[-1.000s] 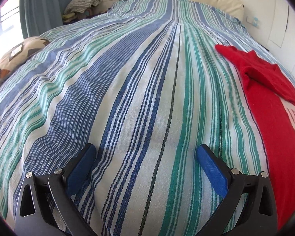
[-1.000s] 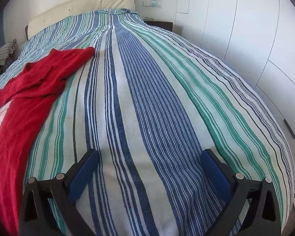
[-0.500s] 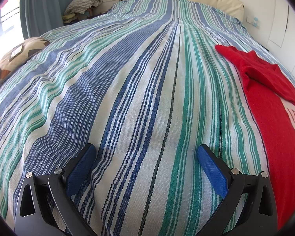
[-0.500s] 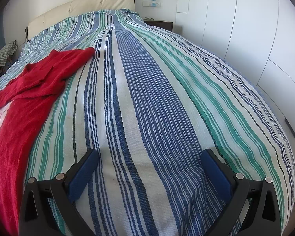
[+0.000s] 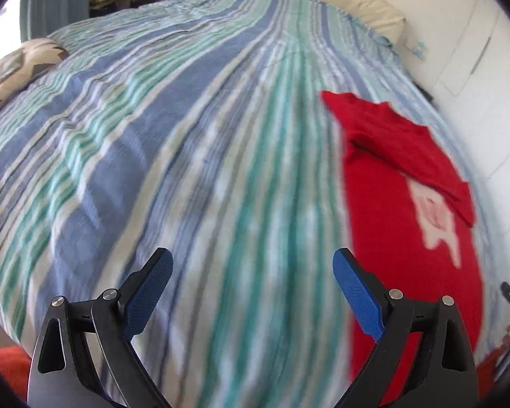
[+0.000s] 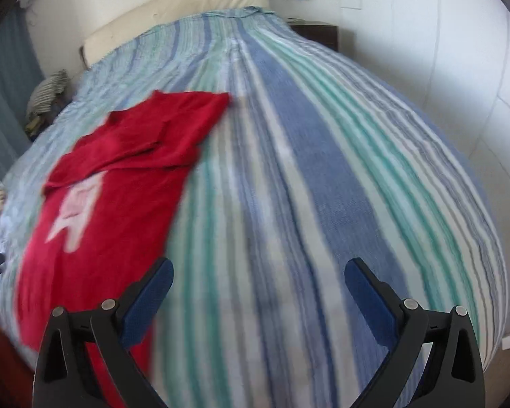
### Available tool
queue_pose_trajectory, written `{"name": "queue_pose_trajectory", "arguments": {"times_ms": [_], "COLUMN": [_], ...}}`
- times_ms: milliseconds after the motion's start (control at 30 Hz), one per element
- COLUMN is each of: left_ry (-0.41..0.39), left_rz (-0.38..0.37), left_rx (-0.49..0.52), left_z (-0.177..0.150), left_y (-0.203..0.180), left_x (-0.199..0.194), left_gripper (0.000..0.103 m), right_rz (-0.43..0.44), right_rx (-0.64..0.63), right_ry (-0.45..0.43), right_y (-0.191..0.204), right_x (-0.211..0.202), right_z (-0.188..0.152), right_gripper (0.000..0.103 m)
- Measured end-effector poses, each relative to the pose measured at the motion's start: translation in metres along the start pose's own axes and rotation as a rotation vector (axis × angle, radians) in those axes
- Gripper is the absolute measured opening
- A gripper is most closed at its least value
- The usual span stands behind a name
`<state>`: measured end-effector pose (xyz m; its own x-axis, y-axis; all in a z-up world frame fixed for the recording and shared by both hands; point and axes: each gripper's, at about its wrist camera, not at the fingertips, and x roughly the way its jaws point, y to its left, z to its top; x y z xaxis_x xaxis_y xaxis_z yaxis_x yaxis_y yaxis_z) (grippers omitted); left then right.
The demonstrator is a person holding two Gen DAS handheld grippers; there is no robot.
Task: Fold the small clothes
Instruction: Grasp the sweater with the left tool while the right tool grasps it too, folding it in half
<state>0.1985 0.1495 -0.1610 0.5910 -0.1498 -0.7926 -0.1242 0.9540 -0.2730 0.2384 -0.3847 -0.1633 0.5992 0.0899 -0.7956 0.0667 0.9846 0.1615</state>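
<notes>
shirt (image 6: 119, 183): lying on the striped bed (image 6: 323, 176), partly folded, between both grippers
left gripper (image 5: 253, 272): jaws closing, nothing between them
right gripper (image 6: 258, 278): gaping wide, gripping nothing
risk: pinching the bedcover with the hem, dragging the folds apart

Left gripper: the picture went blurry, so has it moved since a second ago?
Yes. The left gripper rose and pulled back: the bed's near edge now shows.

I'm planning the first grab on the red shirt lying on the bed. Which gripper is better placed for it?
Probably the right gripper: the red shirt reaches under its near finger. The left gripper, jaws closing on nothing, sits over bare striped bedspread, beside the shirt.
</notes>
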Motion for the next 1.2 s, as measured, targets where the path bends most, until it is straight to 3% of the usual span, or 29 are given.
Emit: {"name": "queue_pose_trajectory", "arguments": {"times_ms": [67,167,233,333,367,400,433,467,567,667,833,933,1067,1200], "left_ry": [0.072,0.206,0.271,0.280,0.290,0.311,0.338,0.343,0.336,0.298,0.179,0.107,0.102,0.105], "left_rz": [-0.094,-0.125,-0.110,-0.062,-0.071,-0.088,-0.107,-0.114,-0.157,-0.263,-0.354,-0.332,-0.283,-0.203], "left_rx": [0.063,0.162,0.186,0.198,0.195,0.191,0.178,0.160,0.104,-0.006,-0.082,-0.071,-0.084,-0.070], "left_z": [-0.024,-0.061,-0.075,-0.081,-0.080,-0.079,-0.081,-0.080,-0.074,-0.053,0.030,0.091,0.165,0.218], "left_y": [-0.024,-0.055,-0.067,-0.075,-0.076,-0.077,-0.078,-0.077,-0.072,-0.063,-0.070,-0.087,-0.106,-0.127], "left_x": [-0.009,-0.001,0.011,0.018,0.018,0.019,0.021,0.021,0.011,-0.009,-0.010,0.019,0.081,0.143], "left_gripper": [0.095,0.086,0.081,0.074,0.052,0.012,0.005,0.004,0.003,0.002,0.002,0.002,0.002,0.003], "right_rz": [0.158,0.344,0.353,0.306,0.313,0.330,0.342,0.345,0.373,0.434,0.470,0.438,0.418,0.366], "right_rx": [0.007,0.054,0.044,0.066,0.098,0.124,0.137,0.146,0.168,0.221,0.277,0.268,0.290,0.284], "right_ry": [0.084,0.250,0.322,0.326,0.318,0.310,0.313,0.322,0.321,0.261,0.101,0.001,-0.046,-0.064], "right_y": [0.022,0.050,0.064,0.069,0.067,0.065,0.065,0.065,0.061,0.057,0.049,0.049,0.055,0.062], "right_x": [-0.013,-0.009,0.004,0.020,0.023,0.025,0.026,0.027,0.022,0.007,0.007,0.029,0.085,0.139], "right_z": [-0.022,-0.061,-0.081,-0.088,-0.087,-0.085,-0.083,-0.083,-0.074,-0.060,0.004,0.062,0.138,0.198], "right_gripper": [0.100,0.089,0.079,0.072,0.068,0.046,0.009,0.005,0.005,0.004,0.004,0.004,0.004,0.004]}}
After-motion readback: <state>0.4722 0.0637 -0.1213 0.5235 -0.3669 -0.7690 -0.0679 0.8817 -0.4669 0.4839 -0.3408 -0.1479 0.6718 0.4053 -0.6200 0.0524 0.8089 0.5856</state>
